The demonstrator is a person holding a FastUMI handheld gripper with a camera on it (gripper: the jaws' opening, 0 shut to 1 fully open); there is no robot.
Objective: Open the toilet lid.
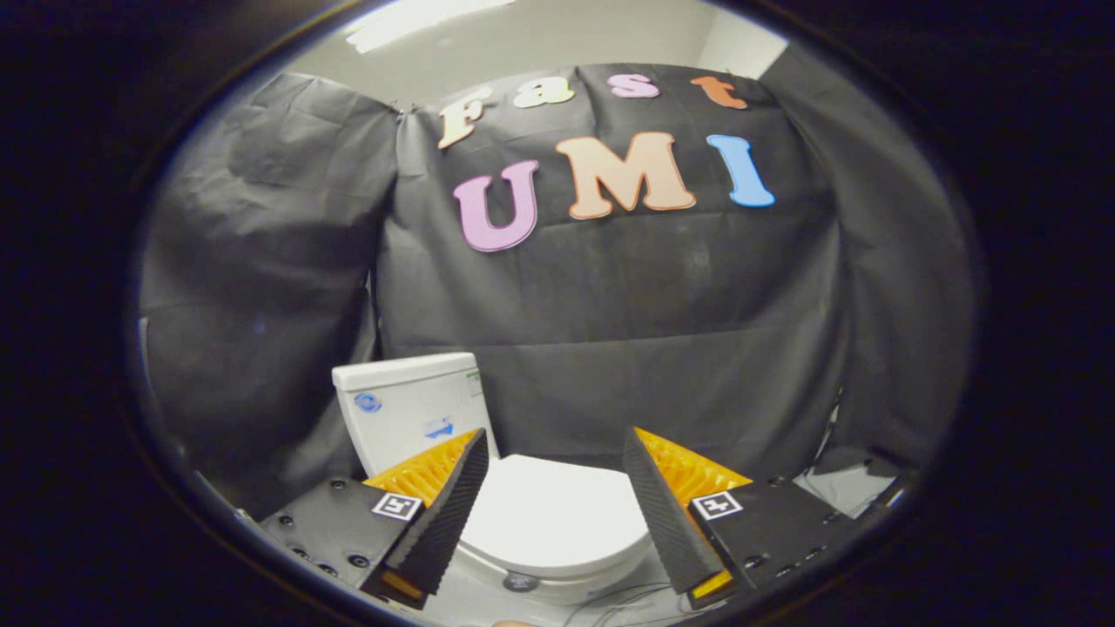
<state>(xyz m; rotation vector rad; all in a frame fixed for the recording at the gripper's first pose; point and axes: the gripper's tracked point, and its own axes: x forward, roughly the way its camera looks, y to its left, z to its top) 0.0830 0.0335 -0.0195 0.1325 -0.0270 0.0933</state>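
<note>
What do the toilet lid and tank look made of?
Lid: smooth white, faintly glossy, likely plastic; it lies shut between the open gripper's fingers. Tank: glossy white with soft reflections, probably glazed ceramic, though the look leaves that open.

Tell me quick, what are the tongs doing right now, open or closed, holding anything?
Tongs: open, holding nothing; the closed toilet lid lies beyond and between the fingers, untouched.

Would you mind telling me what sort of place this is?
Probably a mock bathroom in a recording booth: a white toilet, lid down, with its cistern, stands against black cloth walls. The open claw holds nothing.
</note>
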